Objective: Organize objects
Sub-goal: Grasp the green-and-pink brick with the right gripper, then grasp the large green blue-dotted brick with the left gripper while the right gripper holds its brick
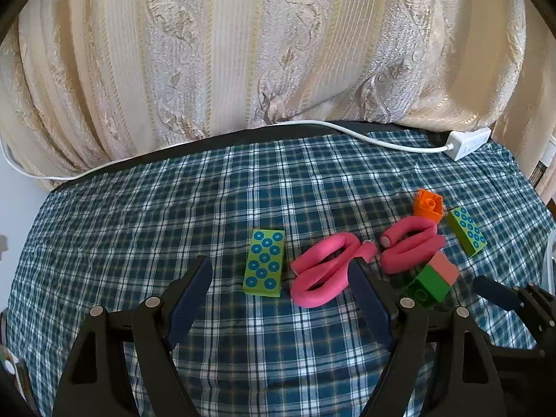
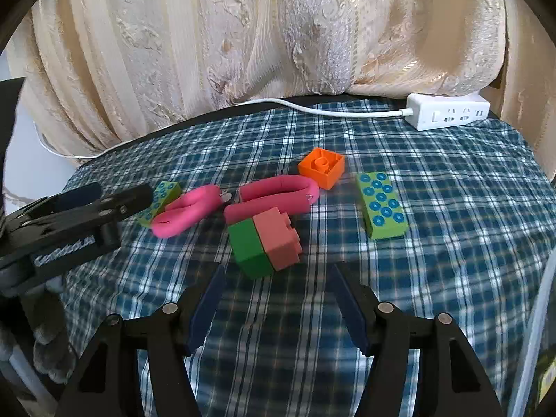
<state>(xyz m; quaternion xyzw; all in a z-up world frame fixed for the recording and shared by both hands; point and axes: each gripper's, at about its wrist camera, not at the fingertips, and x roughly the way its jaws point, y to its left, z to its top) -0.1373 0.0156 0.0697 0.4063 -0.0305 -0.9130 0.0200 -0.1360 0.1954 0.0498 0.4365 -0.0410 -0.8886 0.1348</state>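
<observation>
Nearest the lens in the left wrist view, the left gripper point(image 1: 279, 283) is seen with its jaws spread wide and nothing held, hovering over the blue plaid cloth point(image 1: 139, 215). Between its fingers, a lime-green dotted brick point(image 1: 264, 267) is laid flat, and just to its right a folded pink foam curler point(image 1: 325, 271) is found, partly hidden behind the right finger. A second pink curler point(image 1: 410, 245) is placed further right, with an orange brick point(image 1: 429, 205) behind it and another dotted green brick point(image 1: 467, 231) off to the side (pretty scattered, tbh).

In the right wrist view, the right gripper point(image 2: 276, 299) is also seen parted and empty, no pads touching anything. Just beyond its tips, a joined green-and-pink brick pair point(image 2: 266, 243) is sat on the cloth. A white power strip point(image 2: 448, 115) is parked at the far edge by the cream curtain point(image 2: 243, 34).
</observation>
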